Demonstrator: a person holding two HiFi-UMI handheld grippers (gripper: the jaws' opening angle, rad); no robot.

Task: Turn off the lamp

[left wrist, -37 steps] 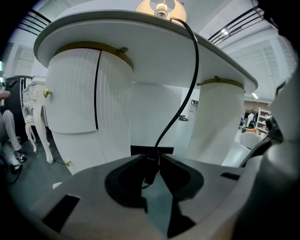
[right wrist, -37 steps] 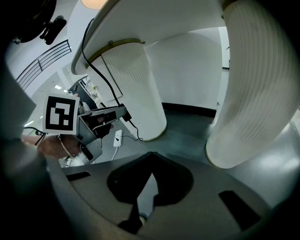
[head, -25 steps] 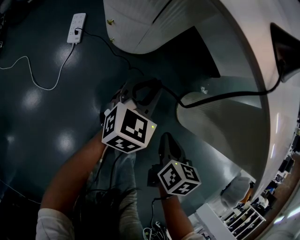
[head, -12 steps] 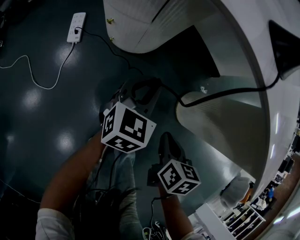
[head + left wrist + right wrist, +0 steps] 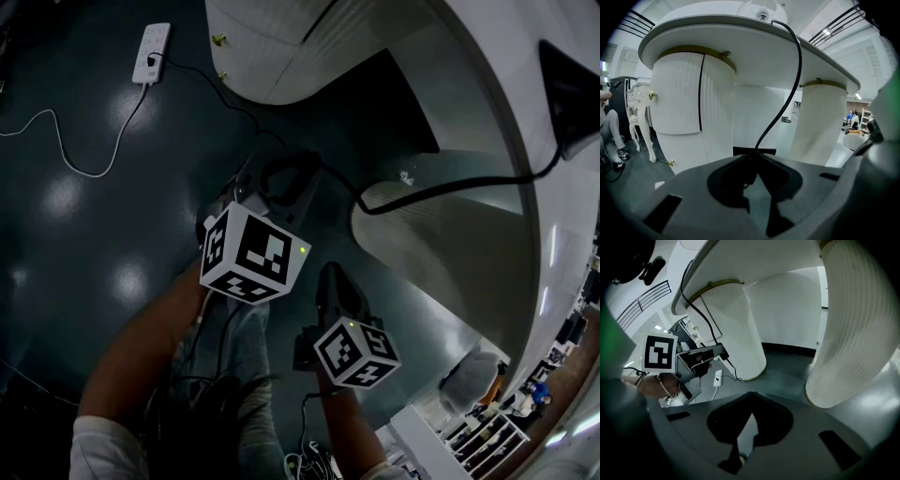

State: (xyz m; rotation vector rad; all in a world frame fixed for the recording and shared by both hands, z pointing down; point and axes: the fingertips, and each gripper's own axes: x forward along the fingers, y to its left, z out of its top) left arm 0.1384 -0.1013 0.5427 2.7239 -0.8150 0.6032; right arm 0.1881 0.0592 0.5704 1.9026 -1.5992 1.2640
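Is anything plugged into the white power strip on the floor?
Yes, a black plug sits in one socket of the power strip.

A power strip (image 5: 152,54) and loose white cable (image 5: 66,141) lie on the dark glossy floor (image 5: 84,272) beside a white table's leg (image 5: 441,253)

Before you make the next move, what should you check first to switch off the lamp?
1. Left gripper on the black lamp cord: ok; its jaws have just been closing, with the cord between them.
2. Right gripper empty: ok.
3. Cord reaches the white power strip: ok.
4. Switch inside the grip: cannot tell.
5. Lamp off: cannot tell.
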